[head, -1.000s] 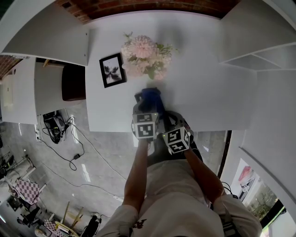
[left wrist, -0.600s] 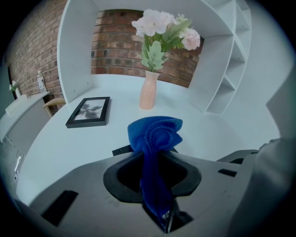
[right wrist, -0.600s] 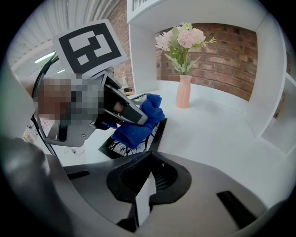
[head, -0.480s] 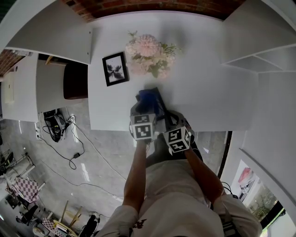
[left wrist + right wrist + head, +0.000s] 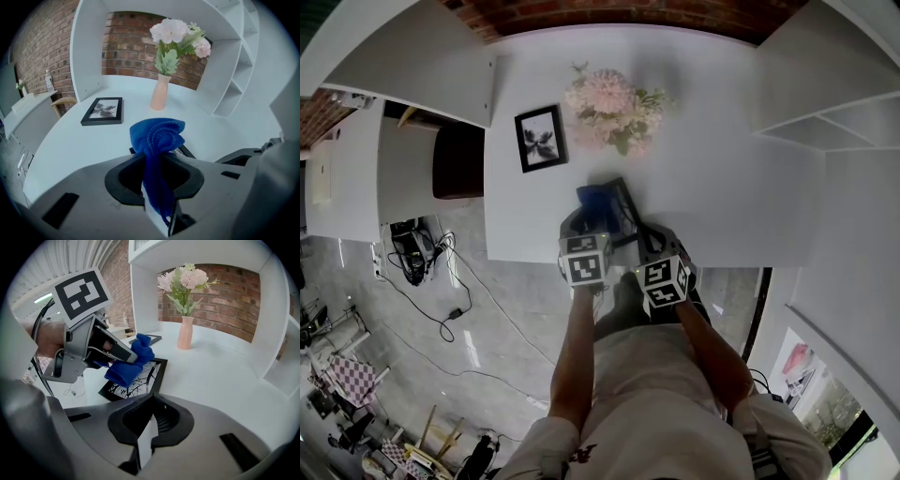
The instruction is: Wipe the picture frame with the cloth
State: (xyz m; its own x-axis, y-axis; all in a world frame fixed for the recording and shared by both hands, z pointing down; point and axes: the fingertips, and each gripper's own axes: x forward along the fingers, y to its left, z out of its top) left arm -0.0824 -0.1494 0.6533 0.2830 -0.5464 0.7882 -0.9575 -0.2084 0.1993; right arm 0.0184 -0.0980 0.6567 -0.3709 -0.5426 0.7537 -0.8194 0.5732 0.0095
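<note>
A black picture frame (image 5: 140, 376) with a tree print lies flat near the table's front edge; it also shows in the head view (image 5: 623, 208). My left gripper (image 5: 157, 161) is shut on a bunched blue cloth (image 5: 157, 136), which hangs just over that frame's near-left part (image 5: 596, 200). From the right gripper view the cloth (image 5: 126, 364) sticks out of the left gripper's fingers (image 5: 115, 348). My right gripper (image 5: 147, 420) is shut with nothing in it, right of the left one and short of the frame.
A second black picture frame (image 5: 541, 137) lies flat farther back on the left. A pink vase of pink flowers (image 5: 611, 101) stands behind the near frame. White shelving (image 5: 825, 122) borders the white table (image 5: 722, 187) on the right, and a brick wall runs behind.
The left gripper with the cloth has drawn slightly back and left over the near frame, so more of that frame shows. The right gripper has barely moved.
</note>
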